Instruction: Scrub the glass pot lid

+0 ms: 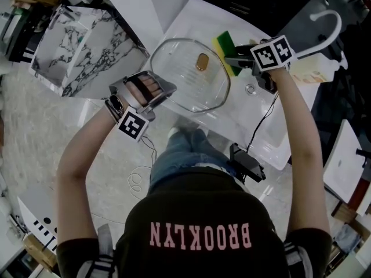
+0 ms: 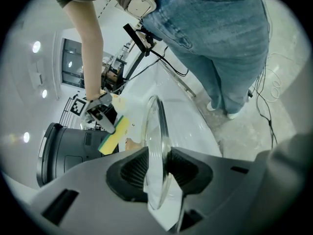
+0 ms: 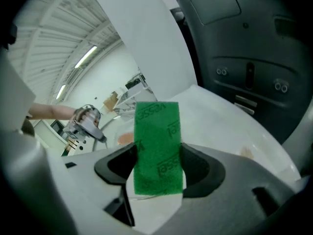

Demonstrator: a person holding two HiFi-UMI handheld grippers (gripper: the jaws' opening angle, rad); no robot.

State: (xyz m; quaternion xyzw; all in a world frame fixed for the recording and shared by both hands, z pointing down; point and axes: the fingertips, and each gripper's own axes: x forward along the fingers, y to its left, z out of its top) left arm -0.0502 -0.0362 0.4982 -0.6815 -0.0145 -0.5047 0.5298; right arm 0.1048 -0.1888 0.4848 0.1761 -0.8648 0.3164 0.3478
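Left tool (image 2: 157,171) clamps glass lid (image 1: 191,77) level, knob (image 1: 202,61) up; right tool (image 3: 157,166) pinches sponge (image 3: 157,141).

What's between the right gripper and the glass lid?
A sponge, clamped in the right gripper's jaws with its green face toward that camera. In the head view it bridges from that gripper to the glass lid's rim.

The glossy white sink counter (image 1: 243,121) is carrying a small round metal drain (image 1: 250,88) mid-basin, and a curved white faucet (image 1: 331,23) is rising at its far right
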